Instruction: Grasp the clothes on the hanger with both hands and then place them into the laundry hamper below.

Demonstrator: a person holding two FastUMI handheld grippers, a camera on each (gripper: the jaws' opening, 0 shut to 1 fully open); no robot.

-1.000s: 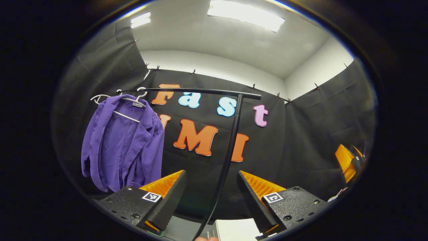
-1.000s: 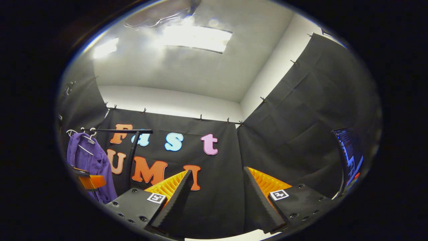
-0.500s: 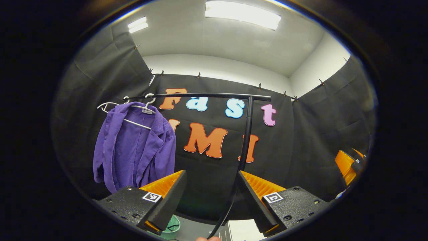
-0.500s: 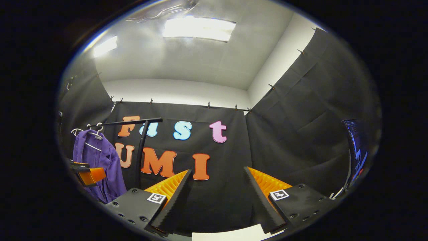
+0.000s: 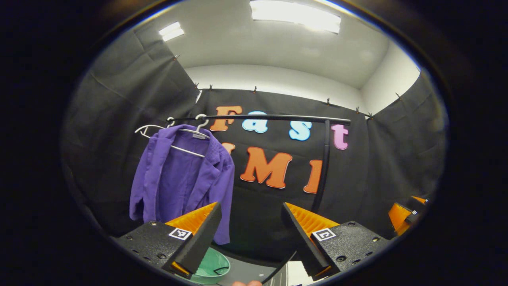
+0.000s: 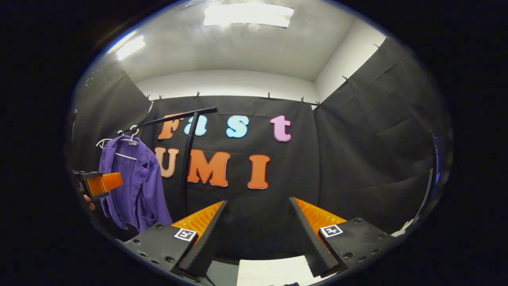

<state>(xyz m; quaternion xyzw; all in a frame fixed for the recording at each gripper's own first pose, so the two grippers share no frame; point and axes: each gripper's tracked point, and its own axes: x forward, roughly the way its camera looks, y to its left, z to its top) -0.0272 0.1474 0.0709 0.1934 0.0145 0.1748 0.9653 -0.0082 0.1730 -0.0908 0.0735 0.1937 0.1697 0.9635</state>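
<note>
A purple jacket (image 5: 182,178) hangs on a white wire hanger (image 5: 186,131) from the left end of a black rail (image 5: 262,117). Below it, the rim of a green hamper (image 5: 212,270) peeks out behind my left finger. My left gripper (image 5: 251,206) is open and empty, a good way short of the jacket, which lies to its upper left. My right gripper (image 6: 258,202) is open and empty too. In the right gripper view the jacket (image 6: 135,178) hangs far left, with the left gripper (image 6: 104,182) in front of its sleeve. The right gripper (image 5: 403,212) shows at the far right of the left gripper view.
The rail's black upright pole (image 5: 323,167) stands right of the jacket, also seen as a pole (image 6: 185,167) in the right gripper view. A white surface (image 6: 270,272) lies low in front. Black cloth walls close in the back and both sides.
Both views have swung and tilted down. The jacket and rail slid right in each, and the pole left the gap between my left fingers. The green hamper came into sight. Both grippers stayed open.
</note>
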